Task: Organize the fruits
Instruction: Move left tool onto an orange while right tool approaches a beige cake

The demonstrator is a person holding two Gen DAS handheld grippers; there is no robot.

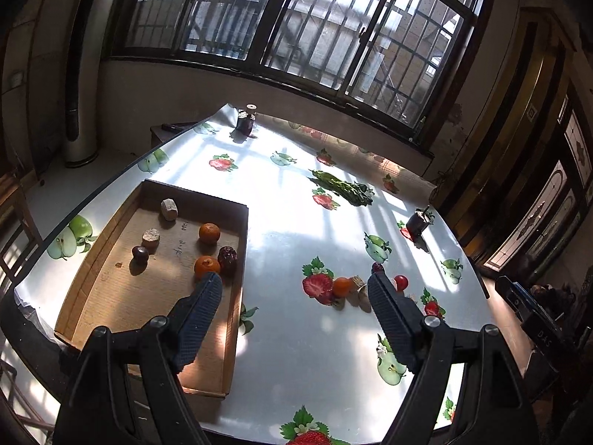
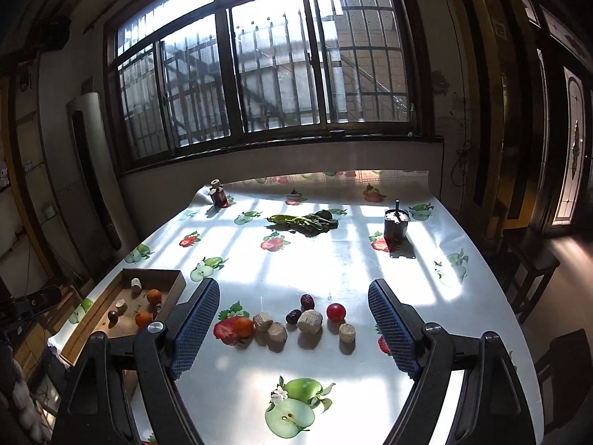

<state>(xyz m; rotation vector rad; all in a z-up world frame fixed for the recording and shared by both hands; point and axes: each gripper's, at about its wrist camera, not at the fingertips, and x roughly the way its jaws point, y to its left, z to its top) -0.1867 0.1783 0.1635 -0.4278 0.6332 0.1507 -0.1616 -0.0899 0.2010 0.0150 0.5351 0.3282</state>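
Note:
A shallow cardboard tray (image 1: pixel 111 259) (image 2: pixel 174 278) lies on the table's left side. It holds two oranges (image 1: pixel 209 232), a red date (image 1: pixel 227 258), a dark plum (image 1: pixel 140 254) and two beige chunks (image 1: pixel 168 209). My left gripper (image 1: pixel 294 283) is open and empty, its left finger over the tray's near right corner. On the cloth lies a loose group: an orange (image 2: pixel 244 327), two dates (image 2: pixel 307 301), a red tomato (image 2: pixel 335 312) and several beige chunks (image 2: pixel 309 321). My right gripper (image 2: pixel 294 291) stands open above and just in front of that group, touching none of it.
The table (image 2: pixel 333 259) wears a glossy cloth printed with apples and strawberries. Leafy greens (image 2: pixel 304 220) lie at the back middle, a dark jar (image 2: pixel 218 194) at the back left, and a dark cup with a stick (image 2: pixel 396 224) at the back right. The window wall stands behind.

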